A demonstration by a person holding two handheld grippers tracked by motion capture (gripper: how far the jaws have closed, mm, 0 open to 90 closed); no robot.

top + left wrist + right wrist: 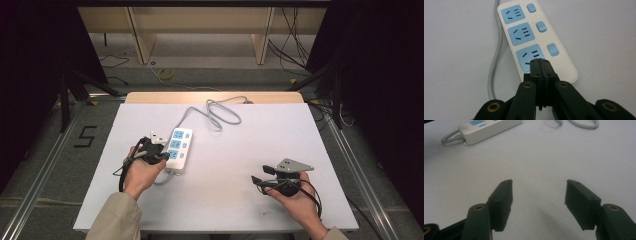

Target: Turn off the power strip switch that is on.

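Nearest the high camera are the person's forearms, in a beige sleeve at the left, rising from the near edge of the desk (pixel 300 125). The desk is a broad rectangle under a smooth, matte white sheet, with a strip of pale wood showing along its far edge.

On its left half, running from the middle toward the far edge, lies the power strip (pixel 534 37): a long, glossy white plastic bar with rounded corners, three light-blue socket panels in a row and a small rounded blue switch beside each. A tiny red light glows by the nearest switch. Its grey cable (pixel 220 112), round and rubbery, leaves the near end, runs along the strip's left side and coils in loose loops toward the desk's far edge.

The left gripper (pixel 540 62), of matte black plastic with brass-coloured rivets, has its two fingers pressed flat together with nothing between them; their tips sit over the nearest socket panel at the strip's near end, whether touching it I cannot tell.

The right gripper (pixel 537 192), topped by a grey three-cornered plate, hangs near the desk's near right corner, well apart from the strip. Its blocky, dull black fingers stand wide apart over bare white sheet.
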